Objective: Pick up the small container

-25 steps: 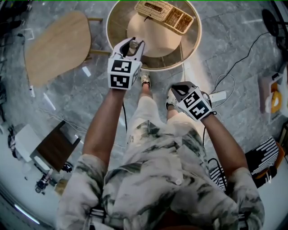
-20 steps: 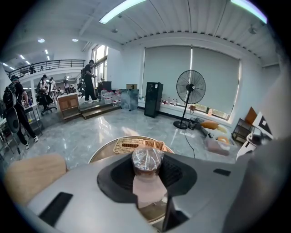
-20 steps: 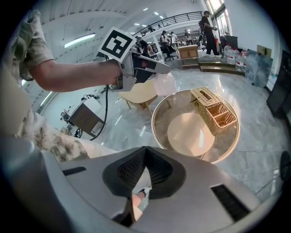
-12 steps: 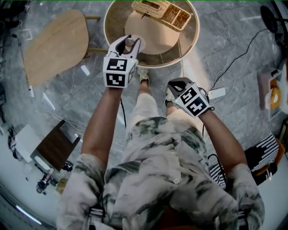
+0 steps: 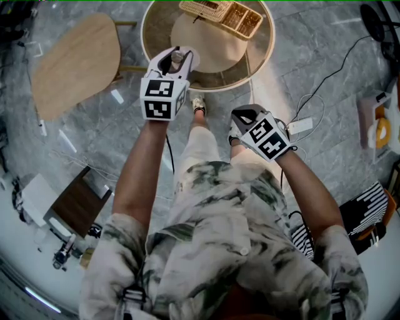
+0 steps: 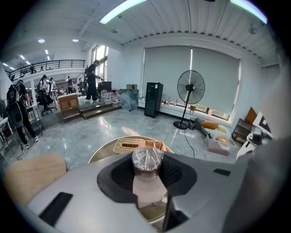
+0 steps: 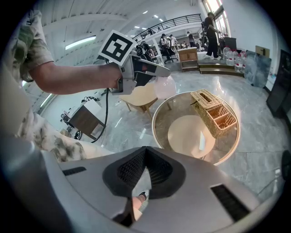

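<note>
Head view: the left tongs (image 5: 175,58) sit at 11 o'clock, closed on the small container (image 5: 177,57), which shows over the near-left rim of the round worktop (image 5: 152,25). A wicker basket (image 5: 224,14) lies on that worktop at 12 o'clock, and a low wooden table (image 5: 75,62) stands on the floor at 10 o'clock. The right tongs (image 5: 241,115) hang at about 1 o'clock from the picture's centre, over the floor and well apart from the container.

Left gripper view: the tongs (image 6: 148,176) grip the container (image 6: 146,159) between their dark pads – crinkled clear wrap on top, dark contents, a pale lower part. Behind it, at 12 o'clock, are the basket (image 6: 132,145) and a pedestal fan (image 6: 190,89) farther off.

Right gripper view: these tongs (image 7: 144,157) are closed with nothing between them – the pads meet at their tips. At 12 o'clock the left tongs (image 7: 148,69) show, with the worktop (image 7: 163,132) and basket (image 7: 213,111) at 2 o'clock.
</note>
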`<state>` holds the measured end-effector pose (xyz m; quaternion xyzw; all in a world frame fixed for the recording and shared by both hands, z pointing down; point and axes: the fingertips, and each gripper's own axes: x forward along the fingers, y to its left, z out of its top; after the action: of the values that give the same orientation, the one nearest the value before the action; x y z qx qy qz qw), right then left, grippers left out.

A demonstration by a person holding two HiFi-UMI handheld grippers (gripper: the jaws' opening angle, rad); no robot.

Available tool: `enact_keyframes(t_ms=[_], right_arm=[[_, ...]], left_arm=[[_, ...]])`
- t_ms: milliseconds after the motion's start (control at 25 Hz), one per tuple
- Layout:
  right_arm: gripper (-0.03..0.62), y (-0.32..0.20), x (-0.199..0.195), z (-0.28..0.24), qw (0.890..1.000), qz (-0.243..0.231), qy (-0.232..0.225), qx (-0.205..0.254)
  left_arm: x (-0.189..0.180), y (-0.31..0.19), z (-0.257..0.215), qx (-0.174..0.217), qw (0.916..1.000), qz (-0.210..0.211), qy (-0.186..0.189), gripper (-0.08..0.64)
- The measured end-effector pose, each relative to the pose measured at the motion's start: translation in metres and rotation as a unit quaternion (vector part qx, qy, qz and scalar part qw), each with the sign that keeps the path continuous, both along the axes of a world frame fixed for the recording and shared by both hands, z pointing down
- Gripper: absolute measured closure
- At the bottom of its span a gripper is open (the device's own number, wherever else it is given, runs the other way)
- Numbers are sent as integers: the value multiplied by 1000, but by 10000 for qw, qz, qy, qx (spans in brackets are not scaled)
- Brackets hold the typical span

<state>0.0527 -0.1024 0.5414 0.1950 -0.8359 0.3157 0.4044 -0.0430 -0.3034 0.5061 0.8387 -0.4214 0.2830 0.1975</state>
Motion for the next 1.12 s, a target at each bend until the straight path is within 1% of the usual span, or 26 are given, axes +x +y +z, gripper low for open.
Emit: enact_keyframes(t_ms=[480, 1120], right_arm=[[571, -1, 3, 5, 10000, 24, -30, -25], [571, -11, 5, 14, 9999, 65, -9, -104]], left_arm=[[7, -3, 6, -52, 10000, 4, 3, 420], [9, -13, 29, -157, 9999, 14, 49, 420]])
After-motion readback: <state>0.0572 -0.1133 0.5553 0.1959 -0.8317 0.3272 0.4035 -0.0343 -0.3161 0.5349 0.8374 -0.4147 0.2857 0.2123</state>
